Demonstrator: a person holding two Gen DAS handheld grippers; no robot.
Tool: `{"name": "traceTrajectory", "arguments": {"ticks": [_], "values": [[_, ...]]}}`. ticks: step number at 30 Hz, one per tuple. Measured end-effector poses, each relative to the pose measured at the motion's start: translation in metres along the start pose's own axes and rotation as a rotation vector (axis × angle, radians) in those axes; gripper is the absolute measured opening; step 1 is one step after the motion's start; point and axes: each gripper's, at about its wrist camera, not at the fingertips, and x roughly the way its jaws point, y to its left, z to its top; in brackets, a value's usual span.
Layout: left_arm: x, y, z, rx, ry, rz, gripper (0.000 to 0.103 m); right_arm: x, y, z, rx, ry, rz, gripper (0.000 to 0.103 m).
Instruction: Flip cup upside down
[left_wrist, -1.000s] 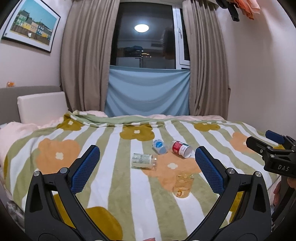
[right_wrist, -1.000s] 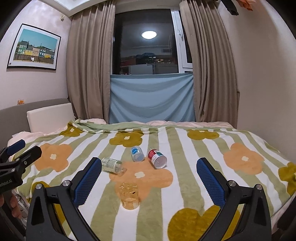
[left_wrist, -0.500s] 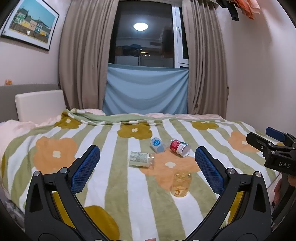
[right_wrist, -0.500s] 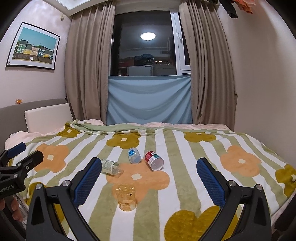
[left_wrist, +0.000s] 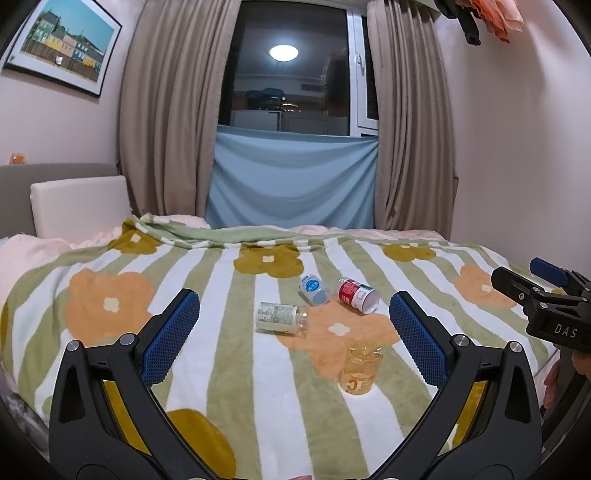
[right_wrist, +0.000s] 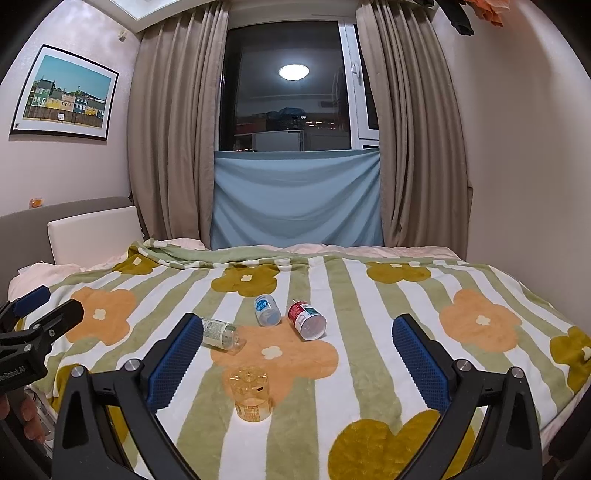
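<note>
Cup: a clear amber cup (left_wrist: 361, 369) stands on end on the striped flower blanket (left_wrist: 110, 306), its long axis upright; the ribbed disc on top looks like its base, so I judge it may already be mouth-down, though the clear plastic makes this hard to tell.
Cup seen from the right: (right_wrist: 252, 393), near the camera, left of centre.
Direction from left gripper (left_wrist: 295, 343): the cup is ahead and to the right, close beside the right-hand blue pad, just inside the gap.
Direction from right gripper (right_wrist: 297, 354): the cup is ahead and to the left, nearer the left-hand pad but clearly inside the gap.
Jaws, left: spread wide, holding nothing.
Jaws, right: spread wide, holding nothing.
Nearer hand: the cup looks about equally near in both views; it sits deeper between the right gripper's pads, so I judge that one better lined up.
Neighbours: three cups lie on their sides farther off, a clear labelled one (left_wrist: 281, 318) to the left, a blue-label one (left_wrist: 313, 289) and a red one (left_wrist: 358, 295) beyond; all well apart from the amber cup.
Coming move: a straight advance would bring the pads either side of the upright wall; a wrist roll would follow.
</note>
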Motion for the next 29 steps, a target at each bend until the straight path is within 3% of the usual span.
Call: {"name": "traceTrajectory", "arguments": {"ticks": [20,29], "values": [[0.0008,-0.002,0.001,0.021,0.0,0.001,0.103,0.001,-0.0011,0.0001,-0.001,0.0,-0.001,0.102],[-0.0052,-0.0081,-0.0007,0.047,-0.042,0.011,0.103,0.0009,-0.0012,0.0001,0.001,0.001,-0.001,0.102]]}}
